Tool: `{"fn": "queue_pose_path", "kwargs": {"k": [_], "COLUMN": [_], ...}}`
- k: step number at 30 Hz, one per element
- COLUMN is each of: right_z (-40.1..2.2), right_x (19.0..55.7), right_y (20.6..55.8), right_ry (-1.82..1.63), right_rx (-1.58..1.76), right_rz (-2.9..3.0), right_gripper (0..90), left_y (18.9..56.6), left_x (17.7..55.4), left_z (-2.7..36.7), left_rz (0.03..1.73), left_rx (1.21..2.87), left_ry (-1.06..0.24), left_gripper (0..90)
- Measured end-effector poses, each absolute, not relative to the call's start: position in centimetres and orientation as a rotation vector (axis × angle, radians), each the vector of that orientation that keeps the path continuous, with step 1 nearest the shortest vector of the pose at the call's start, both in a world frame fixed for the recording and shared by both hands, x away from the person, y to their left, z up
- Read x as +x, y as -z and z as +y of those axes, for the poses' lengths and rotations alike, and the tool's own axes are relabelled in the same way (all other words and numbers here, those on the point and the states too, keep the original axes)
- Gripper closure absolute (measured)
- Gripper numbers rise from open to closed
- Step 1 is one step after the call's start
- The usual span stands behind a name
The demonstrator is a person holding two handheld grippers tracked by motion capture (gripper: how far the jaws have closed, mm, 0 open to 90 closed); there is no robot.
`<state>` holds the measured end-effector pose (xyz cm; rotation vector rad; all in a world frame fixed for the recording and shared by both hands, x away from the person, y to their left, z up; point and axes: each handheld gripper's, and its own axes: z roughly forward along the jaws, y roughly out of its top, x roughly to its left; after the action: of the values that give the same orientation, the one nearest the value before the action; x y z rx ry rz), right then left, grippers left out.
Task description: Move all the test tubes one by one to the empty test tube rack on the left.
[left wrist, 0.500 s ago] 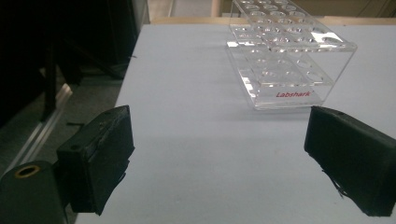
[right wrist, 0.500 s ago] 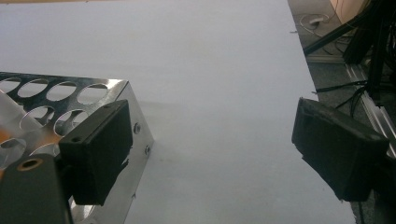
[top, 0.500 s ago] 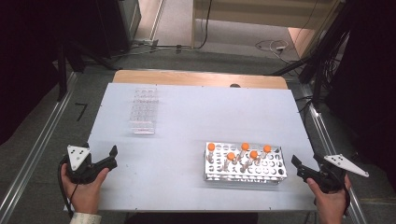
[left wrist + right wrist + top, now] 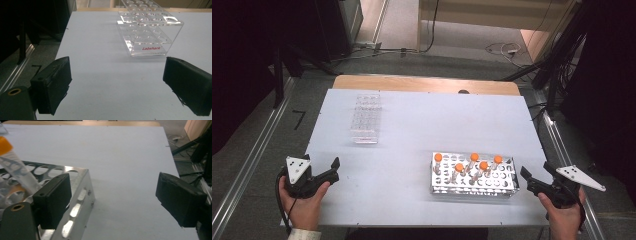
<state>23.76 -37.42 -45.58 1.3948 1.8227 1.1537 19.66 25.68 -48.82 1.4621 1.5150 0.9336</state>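
High view: my left gripper at lower left and right gripper at lower right, jaws wide, empty, flank the metal tube rack.

A pale tabletop spans the middle of the high view; a wooden strip edges its far side at upper centre; metal rails run down the grey floor at left and right; cables trail across the floor at upper right.
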Motion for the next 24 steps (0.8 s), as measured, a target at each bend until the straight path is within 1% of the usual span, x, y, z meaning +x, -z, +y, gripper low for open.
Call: {"fn": "queue_pose_path", "kwargs": {"k": [11,24], "right_z": [-35.1,-33.0], "right_x": [23.3,23.3], "right_y": [45.2,45.4], "right_ry": [-1.212,-1.23], "right_rx": [1.302,1.233], "right_rz": [1.883,1.951], "right_gripper": [13.5,17.1], "left_y": [48.9,49.1], "left_x": [19.7,19.9], "left_z": [25.6,25.5], "left_rz": [1.516,1.527], "left_rx": [1.47,1.484], "left_ry": [-0.931,-0.931], "left_gripper": [7.9,7.9]}}
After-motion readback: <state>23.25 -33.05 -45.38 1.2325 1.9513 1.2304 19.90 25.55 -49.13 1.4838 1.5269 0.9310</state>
